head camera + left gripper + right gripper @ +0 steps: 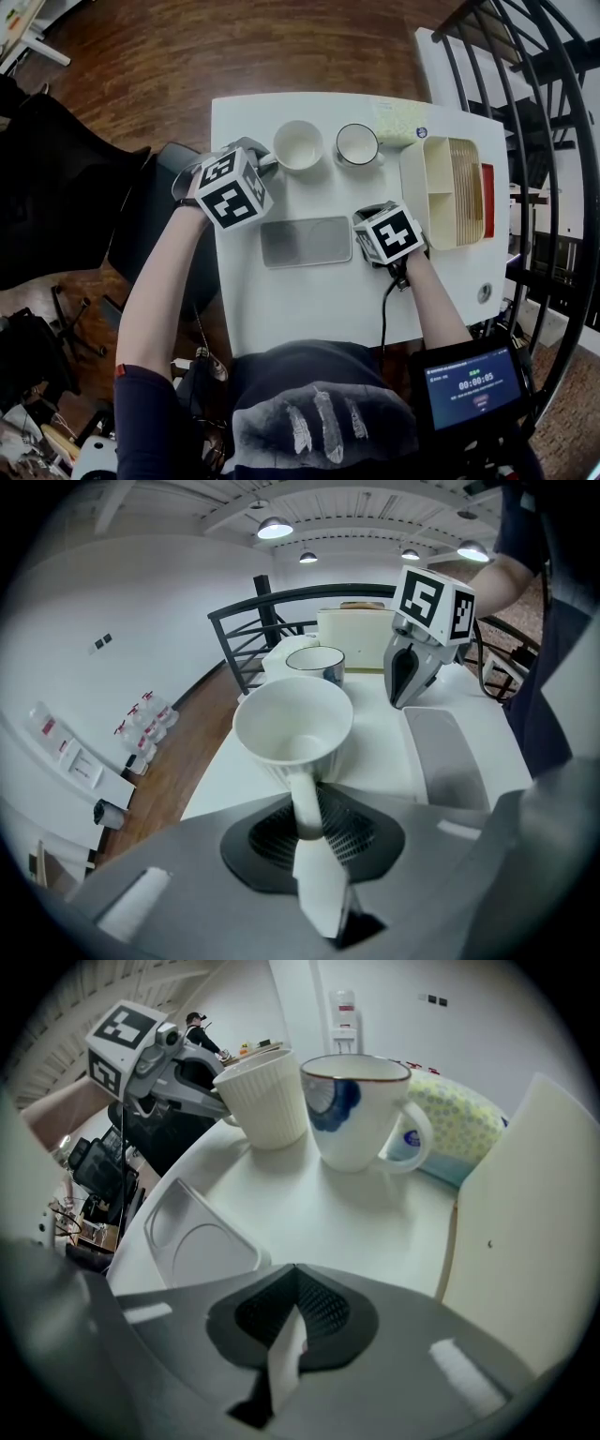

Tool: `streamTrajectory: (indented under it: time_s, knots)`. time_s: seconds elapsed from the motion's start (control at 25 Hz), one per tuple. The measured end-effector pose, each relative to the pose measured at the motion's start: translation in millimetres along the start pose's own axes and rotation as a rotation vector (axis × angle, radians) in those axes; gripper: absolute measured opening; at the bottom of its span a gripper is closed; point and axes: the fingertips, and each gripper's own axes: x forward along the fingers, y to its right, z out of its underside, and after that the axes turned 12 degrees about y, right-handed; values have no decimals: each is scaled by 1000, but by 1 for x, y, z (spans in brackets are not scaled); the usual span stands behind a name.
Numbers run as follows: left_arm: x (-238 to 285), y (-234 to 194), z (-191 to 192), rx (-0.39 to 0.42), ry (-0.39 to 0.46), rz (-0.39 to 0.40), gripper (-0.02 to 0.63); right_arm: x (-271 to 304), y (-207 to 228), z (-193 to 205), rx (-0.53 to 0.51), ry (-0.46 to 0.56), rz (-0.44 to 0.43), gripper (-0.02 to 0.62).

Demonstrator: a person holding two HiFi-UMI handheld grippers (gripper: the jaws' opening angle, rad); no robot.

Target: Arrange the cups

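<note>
A white ribbed cup [298, 146] [292, 726] stands at the back of the white table [309, 305]. My left gripper [263, 165] [315, 853] is shut on its handle [305, 803], which runs straight between the jaws. To its right stands a second cup [357, 144] [361, 1110], white with a dark rim and a blue mark, handle to the right. My right gripper [373, 212] [284, 1354] is shut with nothing in it, pointing steeply down near the table's middle, just in front of that cup.
A grey tray [306, 241] [197, 1241] lies flat between the two grippers. A cream divided bin [448, 190] sits at the table's right, a yellow dotted pouch [398, 122] behind the cups. A black railing [544, 112] curves on the right.
</note>
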Motion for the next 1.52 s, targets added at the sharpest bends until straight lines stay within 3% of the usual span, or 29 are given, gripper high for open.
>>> streamTrajectory:
  time_s: [0.68, 0.92, 1.16, 1.52]
  knots:
    - [-21, 9, 6, -48, 69, -21, 52, 1, 0, 1, 1, 4, -3, 6]
    - [-52, 20, -14, -27, 121, 1, 52, 2, 2, 1, 1, 6, -4, 6]
    - [-78, 50, -27, 24, 123, 43, 54, 6, 6, 5, 15, 7, -15, 6]
    - [-96, 99, -11, 52, 95, 105, 54, 11, 11, 5, 29, 4, -29, 6]
